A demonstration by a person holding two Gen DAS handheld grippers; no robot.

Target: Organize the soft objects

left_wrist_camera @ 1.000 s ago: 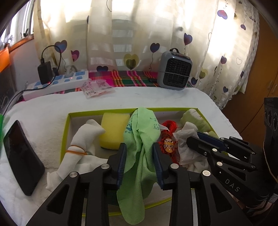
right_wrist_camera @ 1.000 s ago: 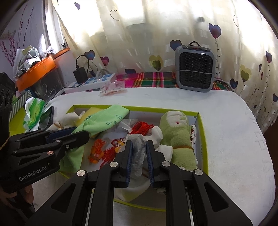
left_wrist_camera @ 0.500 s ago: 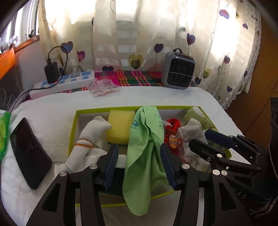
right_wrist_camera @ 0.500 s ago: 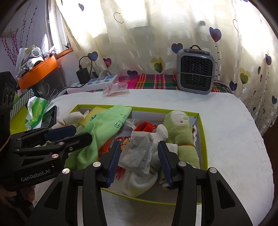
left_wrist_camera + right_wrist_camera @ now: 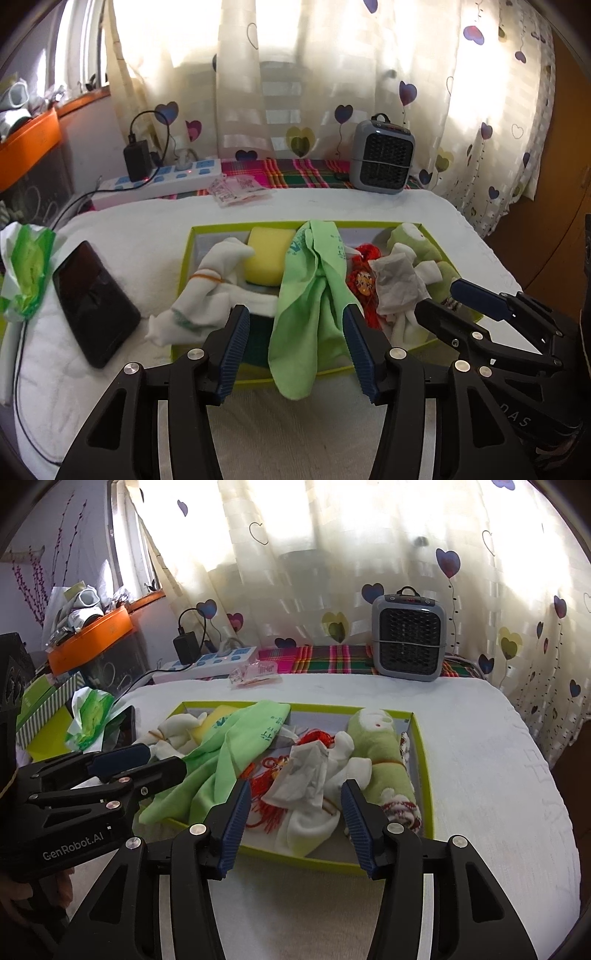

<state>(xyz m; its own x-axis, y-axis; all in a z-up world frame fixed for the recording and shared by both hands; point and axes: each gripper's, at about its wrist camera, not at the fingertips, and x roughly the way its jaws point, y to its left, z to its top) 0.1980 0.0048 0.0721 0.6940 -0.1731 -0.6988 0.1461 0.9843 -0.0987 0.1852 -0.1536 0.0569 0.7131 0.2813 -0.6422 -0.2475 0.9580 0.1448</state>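
Observation:
A shallow green-rimmed box (image 5: 192,236) holds a yellow sponge (image 5: 267,258), a white sock (image 5: 218,273) with an orange band, a red tassel ornament (image 5: 364,284), a crumpled white cloth (image 5: 395,280) and a rolled green plush towel (image 5: 384,760). A light green cloth (image 5: 314,295) drapes over the box's front rim. My left gripper (image 5: 295,317) straddles it, jaws opening, pads clear of the fabric. My right gripper (image 5: 295,790) hovers before the crumpled white cloth (image 5: 306,775), jaws opening, nothing pressed. Each gripper shows sideways in the other's view.
The box lies on a white towel-covered surface. A black phone (image 5: 92,302) and a green tissue pack (image 5: 26,269) lie to the left. At the back stand a power strip (image 5: 162,181), a small packet (image 5: 236,188) and a grey heater (image 5: 382,162) before curtains.
Both grippers opened and drew back from the box. The left let go of the green cloth, the right let go of the crumpled white cloth; both now rest in the box.

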